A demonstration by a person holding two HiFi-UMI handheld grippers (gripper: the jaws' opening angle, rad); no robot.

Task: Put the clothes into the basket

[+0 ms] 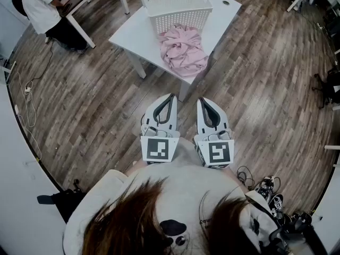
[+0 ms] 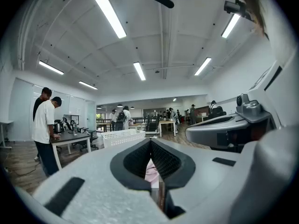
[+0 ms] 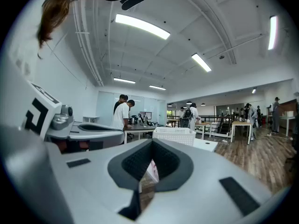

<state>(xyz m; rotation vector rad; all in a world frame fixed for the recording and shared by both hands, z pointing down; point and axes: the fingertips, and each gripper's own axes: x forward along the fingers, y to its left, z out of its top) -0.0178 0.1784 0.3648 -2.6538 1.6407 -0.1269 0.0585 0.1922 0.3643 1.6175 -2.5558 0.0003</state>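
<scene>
the crumpled pink cloth garment lies on the white counter, touching the front of the white slotted plastic basket, its near folds at the counter's edge. the left gripper and right gripper hang well short of it, fingers clenched on nothing. a grab of one fold could, i judge, drag the rest onto the wooden floor, or shove the light basket away.

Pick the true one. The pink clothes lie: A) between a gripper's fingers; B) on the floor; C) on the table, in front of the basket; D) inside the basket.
C: the pink clothes sit heaped on the white table, just in front of the basket.
</scene>
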